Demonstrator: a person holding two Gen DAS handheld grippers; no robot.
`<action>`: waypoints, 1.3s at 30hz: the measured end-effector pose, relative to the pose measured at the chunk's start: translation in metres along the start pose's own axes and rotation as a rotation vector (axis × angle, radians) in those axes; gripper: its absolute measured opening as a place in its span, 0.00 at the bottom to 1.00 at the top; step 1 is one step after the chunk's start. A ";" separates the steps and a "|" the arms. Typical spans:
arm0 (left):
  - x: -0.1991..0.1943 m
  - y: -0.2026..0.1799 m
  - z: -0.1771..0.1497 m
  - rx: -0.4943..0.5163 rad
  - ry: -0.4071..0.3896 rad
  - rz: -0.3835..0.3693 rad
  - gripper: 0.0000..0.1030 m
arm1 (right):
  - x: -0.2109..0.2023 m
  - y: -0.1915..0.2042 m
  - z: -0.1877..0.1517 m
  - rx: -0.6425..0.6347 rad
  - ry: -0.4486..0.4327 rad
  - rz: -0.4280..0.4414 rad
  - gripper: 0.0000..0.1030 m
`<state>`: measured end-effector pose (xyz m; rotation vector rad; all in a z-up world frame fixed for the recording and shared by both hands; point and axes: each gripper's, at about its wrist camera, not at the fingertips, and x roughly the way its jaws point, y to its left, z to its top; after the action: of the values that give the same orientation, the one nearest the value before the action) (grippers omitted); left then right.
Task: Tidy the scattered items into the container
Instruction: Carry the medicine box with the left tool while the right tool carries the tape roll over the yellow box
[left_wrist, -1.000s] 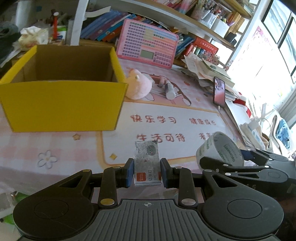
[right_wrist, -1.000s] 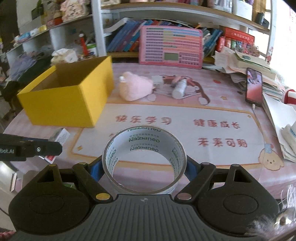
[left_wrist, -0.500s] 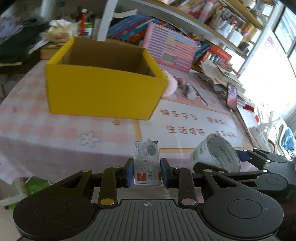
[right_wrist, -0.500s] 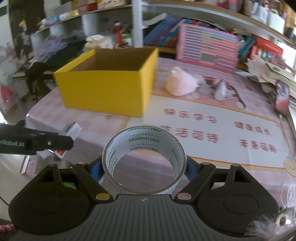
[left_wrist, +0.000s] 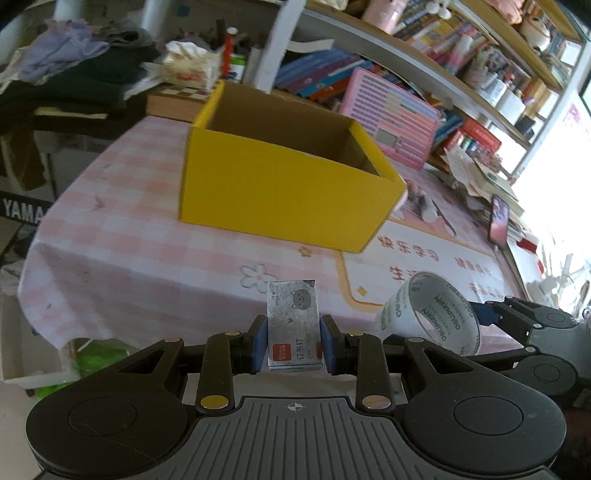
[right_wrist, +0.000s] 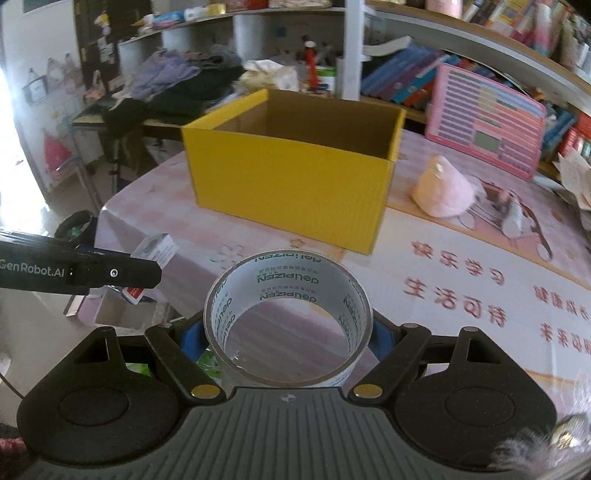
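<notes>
So the left tongs (left_wrist: 293, 341) are clamped on a small silver box of staples (left_wrist: 293, 321), blue pads pressed against both its sides, box standing upright between them. The right tongs (right_wrist: 287, 332) are spread wide but gripping a roll of clear tape (right_wrist: 288, 291), one pad on each outer side of the ring, and you can see straight through the hole. Both are held up off the pink checked surface (left_wrist: 122, 254), near its front edge. The yellow cardboard box (right_wrist: 291, 184) sits further back on the surface, open top, and I can't see anything inside from these angles. Just beside its right wall lies a pink plush toy (right_wrist: 443, 192), with a small white bottle (right_wrist: 515, 218) a bit further right, lying on its side. A pink keyboard toy (right_wrist: 484, 122) leans at the back by the bookshelf.
</notes>
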<state>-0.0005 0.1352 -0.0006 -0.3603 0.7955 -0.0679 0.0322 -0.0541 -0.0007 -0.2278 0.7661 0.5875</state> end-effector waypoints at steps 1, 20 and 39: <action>-0.002 0.002 0.000 -0.006 -0.005 0.006 0.28 | 0.001 0.002 0.002 -0.010 -0.001 0.006 0.80; -0.009 0.014 0.022 -0.092 -0.104 0.083 0.28 | 0.021 0.009 0.034 -0.134 -0.053 0.112 0.80; 0.023 -0.013 0.106 -0.050 -0.244 0.110 0.28 | 0.038 -0.052 0.127 -0.139 -0.197 0.192 0.80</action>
<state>0.0918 0.1498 0.0564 -0.3636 0.5751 0.0982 0.1581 -0.0299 0.0613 -0.2217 0.5605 0.8334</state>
